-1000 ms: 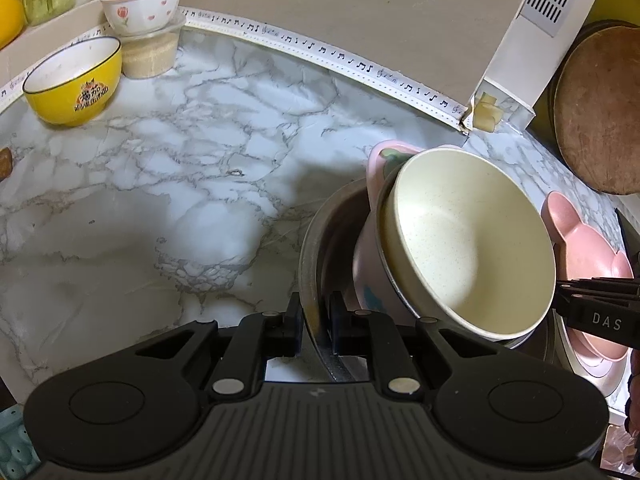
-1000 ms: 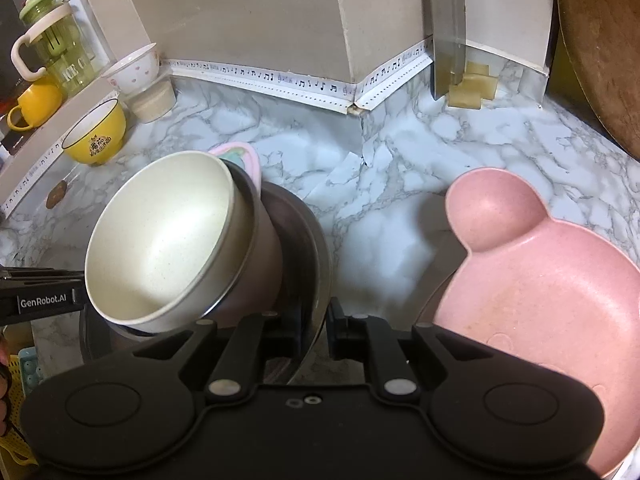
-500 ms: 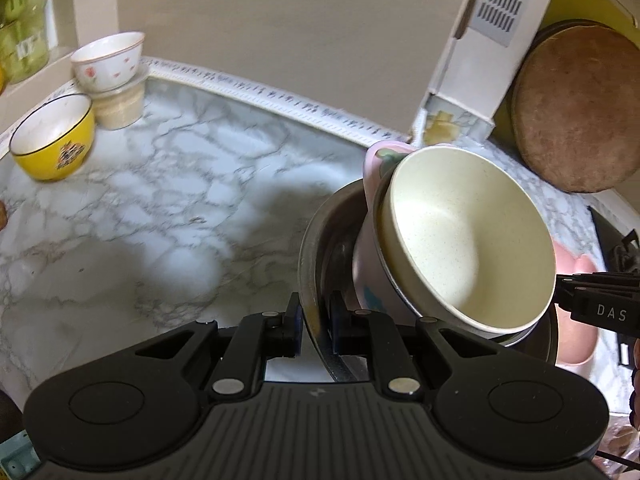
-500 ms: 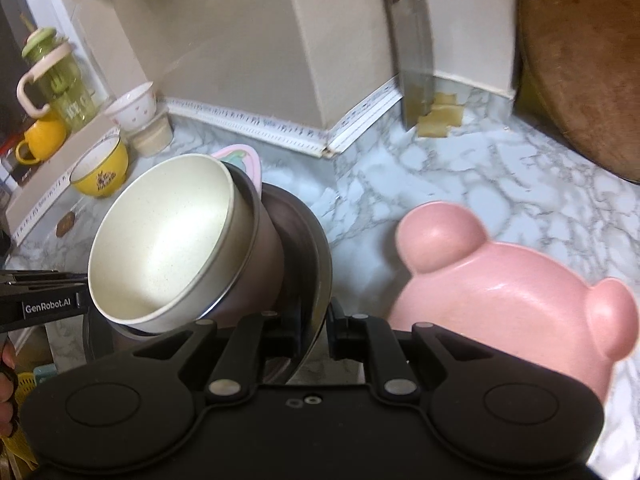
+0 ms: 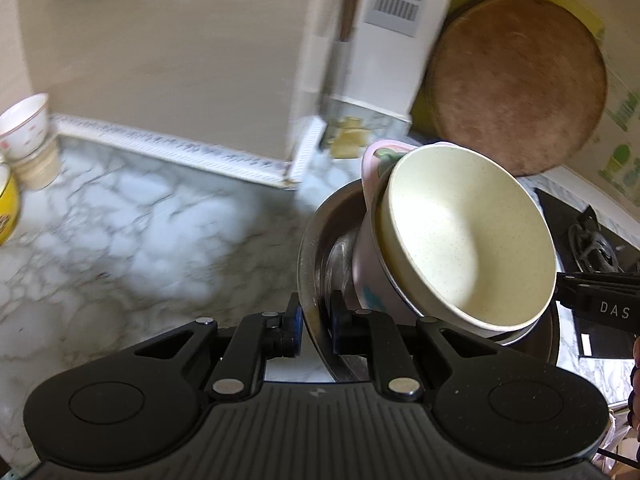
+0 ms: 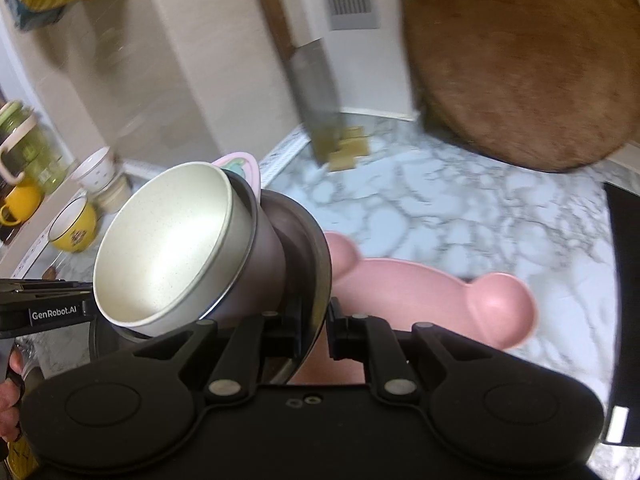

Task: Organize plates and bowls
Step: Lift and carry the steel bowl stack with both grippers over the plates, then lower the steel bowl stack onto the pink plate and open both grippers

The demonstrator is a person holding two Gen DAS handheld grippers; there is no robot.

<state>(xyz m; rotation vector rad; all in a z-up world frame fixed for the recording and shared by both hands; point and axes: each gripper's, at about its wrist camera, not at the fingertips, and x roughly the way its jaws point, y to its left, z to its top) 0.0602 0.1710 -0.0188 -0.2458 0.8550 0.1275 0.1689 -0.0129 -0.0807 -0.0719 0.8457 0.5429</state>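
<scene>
Left gripper (image 5: 314,330): lower centre of the left wrist view, its two pads clamped on the near rim of the steel basin (image 5: 310,240), one pad inside the rim and one outside.
Right gripper (image 6: 318,330): lower centre of the right wrist view, pinching the opposite rim of the same steel basin (image 6: 316,248); in the left wrist view its black tip marked DAS (image 5: 600,304) shows at the right edge.
Steel basin: gripped on both sides and tilted, clear of the marble countertop (image 5: 140,248) in both views.
Cream bowl (image 5: 468,236): centre right of the left wrist view, nested in a pink cup (image 5: 372,276) with a steel rim that lies on its side inside the basin; the bowl's mouth faces the camera. In the right wrist view the cream bowl (image 6: 164,248) is at centre left.
Pink bear-shaped plate (image 6: 440,296): centre right of the right wrist view, on the countertop (image 6: 460,200), partly hidden behind the basin and the gripper.
Yellow bowl (image 6: 74,224): far left of the right wrist view, on the counter, well apart from the basin.
White patterned bowl (image 5: 24,126): left edge of the left wrist view, stacked on a beige cup; blurred.
Round wooden board (image 5: 516,84): upper right of the left wrist view, leaning upright.
Cleaver (image 6: 316,92): upper centre of the right wrist view, standing against the wall; blurred.
Person's hand (image 6: 10,396): fingers visible at the lower left edge of the right wrist view.
</scene>
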